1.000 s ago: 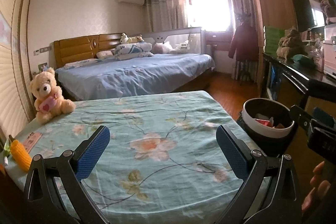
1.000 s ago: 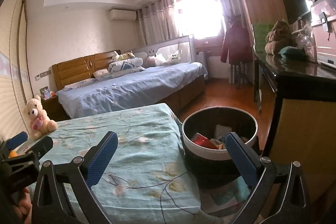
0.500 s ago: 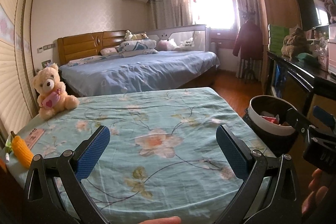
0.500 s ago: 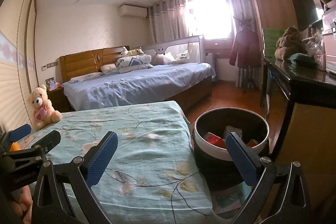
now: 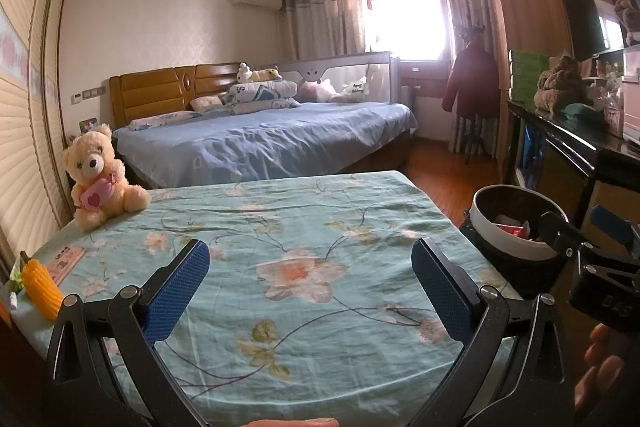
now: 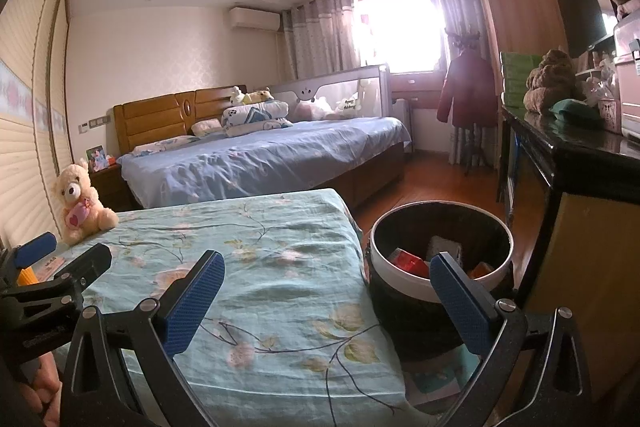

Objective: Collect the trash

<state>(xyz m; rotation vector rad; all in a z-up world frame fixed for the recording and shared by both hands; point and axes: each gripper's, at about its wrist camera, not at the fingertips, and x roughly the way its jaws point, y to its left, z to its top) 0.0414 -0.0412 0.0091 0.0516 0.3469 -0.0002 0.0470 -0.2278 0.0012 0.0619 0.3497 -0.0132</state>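
Note:
A round black trash bin with a white rim (image 6: 394, 277) stands on the floor just right of the table. It holds a red packet (image 6: 408, 261) and other scraps. The same bin (image 5: 508, 245) shows at the right of the left wrist view. My right gripper (image 6: 326, 299) is open and empty, over the table's right edge beside the bin. My left gripper (image 5: 308, 287) is open and empty above the near part of the floral tablecloth (image 5: 300, 219). Each gripper appears in the other's view: the right gripper (image 5: 580, 227), the left gripper (image 6: 68, 257).
A teddy bear (image 5: 100, 179) sits at the table's far left corner. A yellow corn-shaped object (image 5: 38, 283) and a pink card (image 5: 66, 259) lie at the left edge. A blue bed (image 5: 280, 143) is behind; a dark sideboard (image 6: 560, 147) stands right of the bin.
Both views have shifted slightly; in the right wrist view the bin has slid a little to the right. Both grippers stay open and empty.

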